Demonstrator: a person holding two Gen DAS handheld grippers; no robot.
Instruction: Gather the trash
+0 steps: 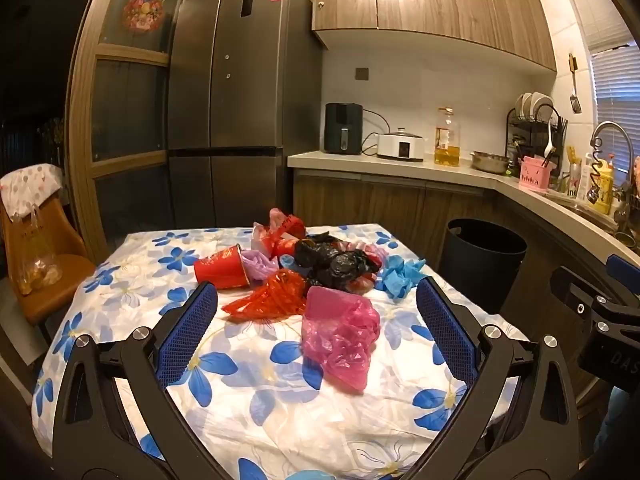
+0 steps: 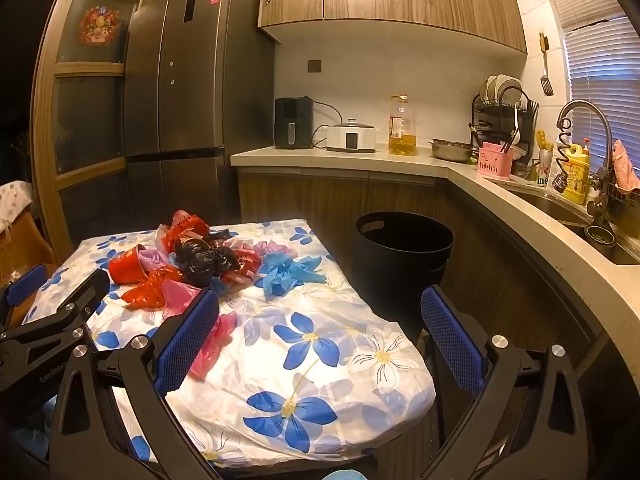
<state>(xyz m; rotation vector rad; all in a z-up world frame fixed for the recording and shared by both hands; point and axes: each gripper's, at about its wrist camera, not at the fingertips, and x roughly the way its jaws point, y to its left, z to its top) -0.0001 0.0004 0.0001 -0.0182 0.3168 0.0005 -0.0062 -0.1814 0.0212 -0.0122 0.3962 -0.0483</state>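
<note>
A pile of trash lies on the flowered tablecloth [image 1: 280, 412]: a pink plastic bag [image 1: 340, 332] nearest me, a red bag [image 1: 272, 296], a red paper cup [image 1: 220, 268] on its side, black bags [image 1: 336, 264] and blue gloves [image 1: 400, 276]. My left gripper [image 1: 318, 312] is open, hovering above the table with the pink bag between its fingers. My right gripper [image 2: 320, 320] is open and empty above the table's right part; the pile [image 2: 208, 260] and blue gloves [image 2: 288, 272] lie ahead to its left. A black bin [image 2: 400, 248] stands on the floor past the table's far right corner.
A kitchen counter [image 2: 520, 216] with a sink [image 2: 568, 208], appliances and a dish rack runs along the back and right. A fridge [image 1: 240, 100] stands behind the table. A chair [image 1: 40, 272] holding a bag is at the left.
</note>
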